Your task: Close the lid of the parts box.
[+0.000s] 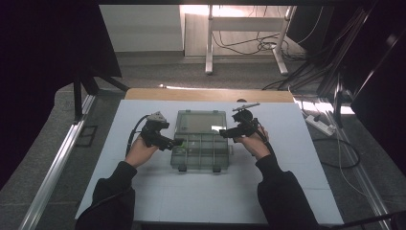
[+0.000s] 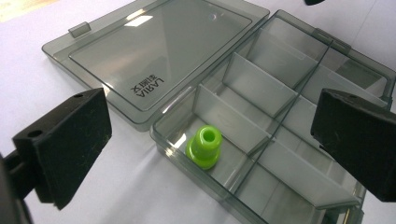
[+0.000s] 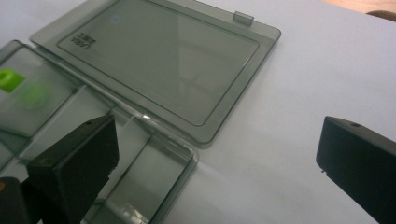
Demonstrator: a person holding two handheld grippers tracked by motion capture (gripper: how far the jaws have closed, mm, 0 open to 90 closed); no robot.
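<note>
One green plastic bushing [image 2: 204, 147] sits in the organizer box's [image 2: 299, 107] corner compartment, just ahead of the empty, spread left claw [image 2: 210, 140]. Right claw [image 3: 217, 154], also spread and empty, hovers by the flat-lying lid [image 3: 159, 56]; closing it looks next.

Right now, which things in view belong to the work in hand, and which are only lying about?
In use:
compartment box
its open lid
green plastic fitting
left gripper
right gripper

Lying about:
power strip on the floor
desk legs behind
</note>
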